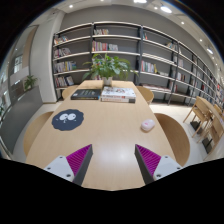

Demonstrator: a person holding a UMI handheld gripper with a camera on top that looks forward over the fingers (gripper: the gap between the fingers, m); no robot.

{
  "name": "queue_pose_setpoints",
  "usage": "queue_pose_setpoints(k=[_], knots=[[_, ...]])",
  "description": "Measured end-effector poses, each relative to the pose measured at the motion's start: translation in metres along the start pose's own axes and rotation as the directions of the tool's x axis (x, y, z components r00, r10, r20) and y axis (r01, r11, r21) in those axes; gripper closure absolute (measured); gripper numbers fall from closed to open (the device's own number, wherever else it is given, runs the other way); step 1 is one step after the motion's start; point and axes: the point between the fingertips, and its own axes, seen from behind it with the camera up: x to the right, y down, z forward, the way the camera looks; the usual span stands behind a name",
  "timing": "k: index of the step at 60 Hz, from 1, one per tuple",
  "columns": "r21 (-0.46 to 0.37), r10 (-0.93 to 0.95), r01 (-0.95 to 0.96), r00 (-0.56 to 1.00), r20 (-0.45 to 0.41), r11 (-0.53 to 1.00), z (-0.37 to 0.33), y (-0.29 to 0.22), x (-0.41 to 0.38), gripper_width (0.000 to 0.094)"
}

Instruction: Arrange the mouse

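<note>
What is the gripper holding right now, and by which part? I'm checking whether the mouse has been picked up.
Nothing is held. The gripper is open and empty; the mouse lies on the table beyond its fingers.

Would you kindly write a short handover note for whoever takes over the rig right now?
Gripper: open, empty, held above the near edge of the light wooden table, magenta pads showing.
Small pale pink mouse: on the table, beyond the fingers and off to their right, untouched.
Round dark grey mouse mat: on the table, beyond the fingers to their left, apart from the mouse.
Far end of the table: stacked books and a green potted plant.
Done: nothing yet.
Left: reach the mouse, grasp it, likely set it on the mat.
</note>
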Motion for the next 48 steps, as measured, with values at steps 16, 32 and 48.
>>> queue_pose_setpoints(k=[16, 32, 48], knots=[[-0.112, 0.033, -0.041, 0.997, -0.067, 0.993, 0.082, 0.041, 0.109, 0.0078], [-0.171, 0.034, -0.042, 0.998, -0.048, 0.984, 0.18, 0.031, 0.162, 0.0087], [-0.173, 0.044, -0.045, 0.999, -0.01, 0.984, 0.254, -0.009, 0.169, 0.0072]])
